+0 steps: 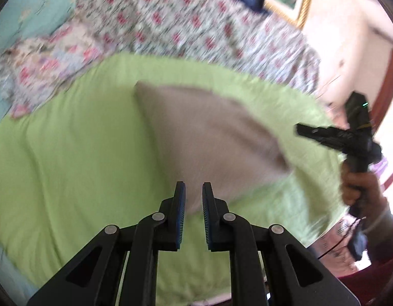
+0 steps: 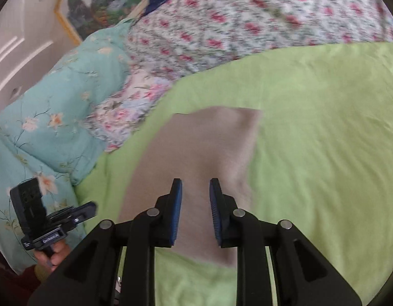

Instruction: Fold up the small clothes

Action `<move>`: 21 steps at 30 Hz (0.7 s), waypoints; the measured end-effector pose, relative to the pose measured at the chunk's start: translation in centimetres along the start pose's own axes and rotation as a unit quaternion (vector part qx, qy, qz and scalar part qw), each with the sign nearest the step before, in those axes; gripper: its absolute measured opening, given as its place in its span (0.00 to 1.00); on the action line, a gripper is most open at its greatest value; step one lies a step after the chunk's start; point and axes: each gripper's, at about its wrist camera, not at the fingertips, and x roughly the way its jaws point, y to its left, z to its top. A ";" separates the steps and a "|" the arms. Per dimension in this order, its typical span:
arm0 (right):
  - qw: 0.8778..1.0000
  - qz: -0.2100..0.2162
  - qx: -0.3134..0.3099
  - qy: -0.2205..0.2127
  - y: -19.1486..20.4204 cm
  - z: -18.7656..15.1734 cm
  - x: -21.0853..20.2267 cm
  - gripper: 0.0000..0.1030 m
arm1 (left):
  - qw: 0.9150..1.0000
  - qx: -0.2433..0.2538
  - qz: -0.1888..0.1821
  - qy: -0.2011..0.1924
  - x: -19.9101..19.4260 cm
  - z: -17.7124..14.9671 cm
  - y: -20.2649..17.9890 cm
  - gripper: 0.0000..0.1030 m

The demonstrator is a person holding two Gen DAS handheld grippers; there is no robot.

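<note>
A small beige cloth (image 1: 209,132) lies flat on a light green sheet (image 1: 81,165); it shows as a folded rectangle (image 2: 201,148) in the right wrist view. My left gripper (image 1: 193,186) hovers over the cloth's near corner. Its pads stand a narrow gap apart with nothing pinched between them. From the right wrist view, that left gripper (image 2: 94,207) sits just left of the cloth, with green sheet between them. My right gripper (image 2: 195,182) hangs above the cloth's near end, open and empty. It also appears in the left wrist view (image 1: 298,130), off the cloth's right edge.
A floral quilt (image 2: 247,20) is bunched along the far side of the green sheet (image 2: 311,140). A teal flowered quilt (image 2: 56,107) lies to the left. A gold-framed picture (image 2: 99,2) leans at the back. A person's hand (image 1: 359,186) holds the right gripper's handle.
</note>
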 end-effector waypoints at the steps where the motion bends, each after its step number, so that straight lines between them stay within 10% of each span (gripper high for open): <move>1: 1.000 0.002 0.000 0.006 0.0 0.3 1.4 0.23 | 1.000 0.003 -0.010 -0.010 0.4 0.8 0.0 0.13; 11: 0.997 -0.039 0.048 0.050 -5.6 1.1 11.7 0.00 | 0.997 0.007 -0.021 0.068 10.2 0.5 1.3 0.07; 21: 0.997 -0.053 0.029 0.050 -4.7 1.6 10.6 0.00 | 0.997 -0.036 -0.023 0.069 10.5 -1.5 1.1 0.04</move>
